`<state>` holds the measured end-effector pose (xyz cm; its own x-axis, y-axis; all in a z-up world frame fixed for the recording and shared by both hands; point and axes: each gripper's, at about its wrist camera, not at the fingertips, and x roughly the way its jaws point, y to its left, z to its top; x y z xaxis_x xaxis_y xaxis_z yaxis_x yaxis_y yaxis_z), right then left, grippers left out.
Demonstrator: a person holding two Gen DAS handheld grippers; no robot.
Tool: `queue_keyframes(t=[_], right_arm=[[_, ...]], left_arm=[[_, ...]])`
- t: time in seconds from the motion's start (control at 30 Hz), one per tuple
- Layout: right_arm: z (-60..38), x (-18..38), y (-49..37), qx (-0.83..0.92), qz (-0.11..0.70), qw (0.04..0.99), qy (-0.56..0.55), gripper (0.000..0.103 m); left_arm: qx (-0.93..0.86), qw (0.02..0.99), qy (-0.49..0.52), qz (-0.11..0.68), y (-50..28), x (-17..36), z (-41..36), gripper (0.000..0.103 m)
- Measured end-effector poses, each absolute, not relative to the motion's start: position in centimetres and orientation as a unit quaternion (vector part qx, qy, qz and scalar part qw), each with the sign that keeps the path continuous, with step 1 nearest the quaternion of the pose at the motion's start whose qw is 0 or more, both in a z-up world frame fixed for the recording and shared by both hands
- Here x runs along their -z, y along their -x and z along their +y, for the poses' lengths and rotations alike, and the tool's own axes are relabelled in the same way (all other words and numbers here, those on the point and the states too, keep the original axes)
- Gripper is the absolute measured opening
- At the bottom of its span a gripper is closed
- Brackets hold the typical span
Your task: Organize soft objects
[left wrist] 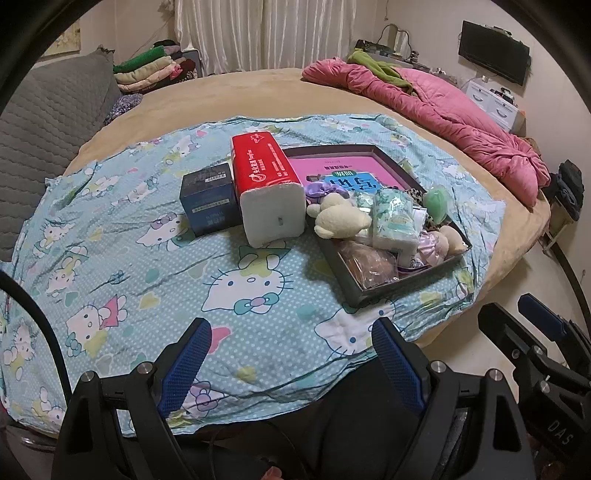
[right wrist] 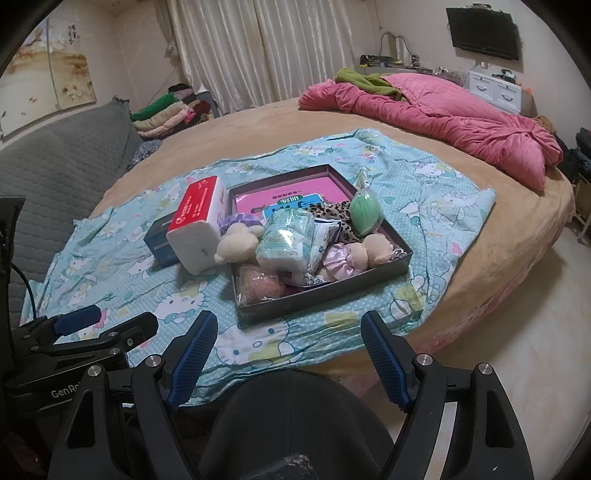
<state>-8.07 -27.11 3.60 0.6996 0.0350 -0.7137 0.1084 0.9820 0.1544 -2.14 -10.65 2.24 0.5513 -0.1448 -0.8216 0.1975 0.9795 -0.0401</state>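
A dark tray (left wrist: 406, 286) (right wrist: 317, 302) lies on a Hello Kitty cloth on the round bed. It holds a cream plush toy (left wrist: 341, 219) (right wrist: 236, 242), a tissue pack (left wrist: 393, 221) (right wrist: 288, 240), a green sponge (left wrist: 437, 203) (right wrist: 365, 212), a bagged pink item (left wrist: 373, 267) (right wrist: 258, 284), a pink ruffled plush (right wrist: 351, 258) and a pink book (left wrist: 347, 168). A red tissue pack (left wrist: 266, 188) (right wrist: 201, 225) and a dark blue box (left wrist: 208, 199) (right wrist: 160, 242) stand left of it. My left gripper (left wrist: 291, 365) and right gripper (right wrist: 290, 360) are open and empty, near the bed's front edge.
A pink quilt (left wrist: 443, 110) (right wrist: 443, 118) lies at the bed's far right. A grey sofa (left wrist: 48, 122) stands on the left with folded clothes (left wrist: 151, 72) behind it. White drawers (right wrist: 495, 88) and a wall TV (right wrist: 480, 31) are at the back right.
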Motion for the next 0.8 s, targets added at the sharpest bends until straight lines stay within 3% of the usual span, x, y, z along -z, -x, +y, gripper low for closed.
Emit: queue_keyframes(t=[0.8], right_arm=[[-27.26, -3.42, 8.15, 0.022, 0.391, 0.915, -0.091, 0.081]], left_arm=[[0.096, 0.88, -0.031, 0.464, 2.02, -2.17, -10.42, 0.088]])
